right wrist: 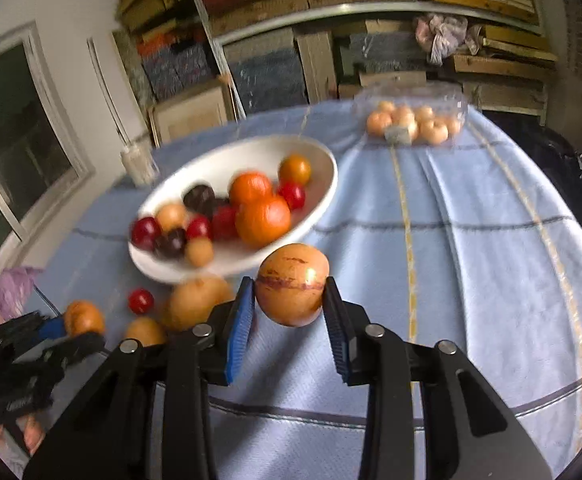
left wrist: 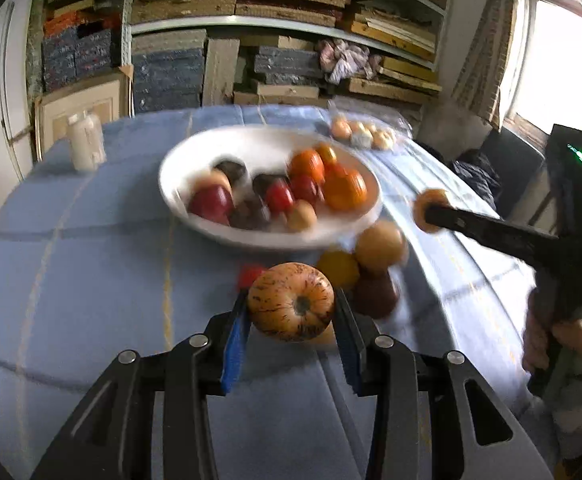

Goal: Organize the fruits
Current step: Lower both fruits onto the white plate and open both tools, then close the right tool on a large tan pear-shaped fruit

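while each claw holds a fruit off the table, the sorting looks to be somewhere past its middle. the left claw (left wrist: 291,312) is clamped on a speckled yellow apple (left wrist: 291,306), both blue pads pressed to its sides, and the white bowl (left wrist: 195,216) lies ahead of it and a little to the left. the right claw (right wrist: 289,304) grips a smooth orange-yellow fruit (right wrist: 292,284) the same way, and from there the bowl (right wrist: 323,184) sits ahead and to the left.

the bowl already carries a good pile: oranges, red fruits, dark ones and a few pale yellow ones, so much of the gathering looks done. what is left, as far as can be seen, is a small cluster of loose fruits (left wrist: 371,268) on the blue checked table (left wrist: 91,280), just beyond the left claw and slightly to its right: a tan one, a yellow one, a dark red one and a small red one that is partly hidden. the right wrist view shows them to the left of the right claw, near the bowl's near rim.

a clear box of pale fruits (right wrist: 411,120) stands far ahead of both claws, well apart from the bowl; whether it belongs to the task i cannot tell.

my judgement is that the two held fruits go into the bowl next, then the loose few.
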`<state>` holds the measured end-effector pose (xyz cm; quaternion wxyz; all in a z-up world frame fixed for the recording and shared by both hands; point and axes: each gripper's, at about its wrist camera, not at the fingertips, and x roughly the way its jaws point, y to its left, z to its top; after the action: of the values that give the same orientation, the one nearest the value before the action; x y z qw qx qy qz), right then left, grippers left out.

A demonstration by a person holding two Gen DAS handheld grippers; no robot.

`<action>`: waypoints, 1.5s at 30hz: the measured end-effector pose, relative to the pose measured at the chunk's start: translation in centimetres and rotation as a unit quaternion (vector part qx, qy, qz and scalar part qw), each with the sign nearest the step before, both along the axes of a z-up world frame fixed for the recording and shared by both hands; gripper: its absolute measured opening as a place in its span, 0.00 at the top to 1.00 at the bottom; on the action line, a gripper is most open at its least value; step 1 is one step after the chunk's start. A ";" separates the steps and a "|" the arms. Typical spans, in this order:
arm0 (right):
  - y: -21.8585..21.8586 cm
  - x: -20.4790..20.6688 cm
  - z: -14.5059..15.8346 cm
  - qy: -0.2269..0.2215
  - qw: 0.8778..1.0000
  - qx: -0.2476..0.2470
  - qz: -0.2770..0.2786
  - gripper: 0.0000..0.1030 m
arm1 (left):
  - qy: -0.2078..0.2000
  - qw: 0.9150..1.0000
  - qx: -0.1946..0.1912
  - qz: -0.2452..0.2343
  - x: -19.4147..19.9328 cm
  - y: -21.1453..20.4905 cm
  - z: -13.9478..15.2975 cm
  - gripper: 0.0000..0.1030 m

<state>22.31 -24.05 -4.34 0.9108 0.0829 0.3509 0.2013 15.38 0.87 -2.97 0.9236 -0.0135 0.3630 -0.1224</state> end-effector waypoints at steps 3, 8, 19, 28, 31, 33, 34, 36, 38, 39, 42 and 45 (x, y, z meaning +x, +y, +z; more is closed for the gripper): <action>1.0 1.6 1.8 -0.013 1.000 -0.012 0.002 0.67 | -0.011 1.000 0.018 0.008 3.3 0.2 2.2 0.61; 4.9 6.3 2.9 -0.008 0.999 -0.030 0.031 0.67 | 0.004 0.999 0.023 0.024 9.8 0.7 2.9 0.61; 8.2 9.6 2.1 -0.024 0.997 -0.063 0.031 0.40 | 0.004 0.997 -0.007 0.074 14.3 2.8 1.9 0.21; 1.9 0.5 2.3 -0.054 0.998 -0.014 -0.003 0.30 | 0.001 0.997 -0.007 0.082 5.7 4.6 2.2 0.20; 1.1 -2.3 0.5 -0.040 0.999 -0.001 0.003 0.30 | -0.002 0.996 0.000 0.084 2.3 4.2 0.8 0.20; 1.8 -3.2 -0.2 -0.035 0.999 -0.019 0.019 0.30 | -0.003 0.996 -0.007 0.089 0.4 4.2 -0.1 0.20; 2.4 -3.6 -0.4 -0.035 0.999 -0.028 0.029 0.30 | -0.004 0.996 -0.014 0.092 -0.3 4.3 -0.4 0.19; 3.8 -4.0 -0.7 -0.036 0.997 -0.050 0.046 0.30 | 0.002 0.995 -0.024 0.099 -1.5 4.6 -1.2 0.19; 4.6 -4.2 -0.9 -0.041 0.996 -0.062 0.052 0.30 | 0.002 0.994 -0.031 0.106 -2.2 4.9 -1.3 0.19; 4.7 -4.4 -1.0 -0.043 0.996 -0.064 0.055 0.30 | 0.001 0.994 -0.033 0.108 -2.3 4.9 -1.3 0.19; 5.0 -4.5 -1.2 -0.042 0.996 -0.061 0.054 0.30 | -0.003 0.994 -0.027 0.109 -2.5 4.8 -1.3 0.17; 5.2 -4.2 -1.4 -0.035 0.996 -0.059 0.054 0.30 | 0.004 0.995 -0.011 0.103 -2.3 4.1 -1.8 0.17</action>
<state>18.10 -18.90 -5.76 0.9137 0.0031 0.3336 0.2321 13.09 4.98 -4.81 0.9296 -0.0616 0.3622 -0.0309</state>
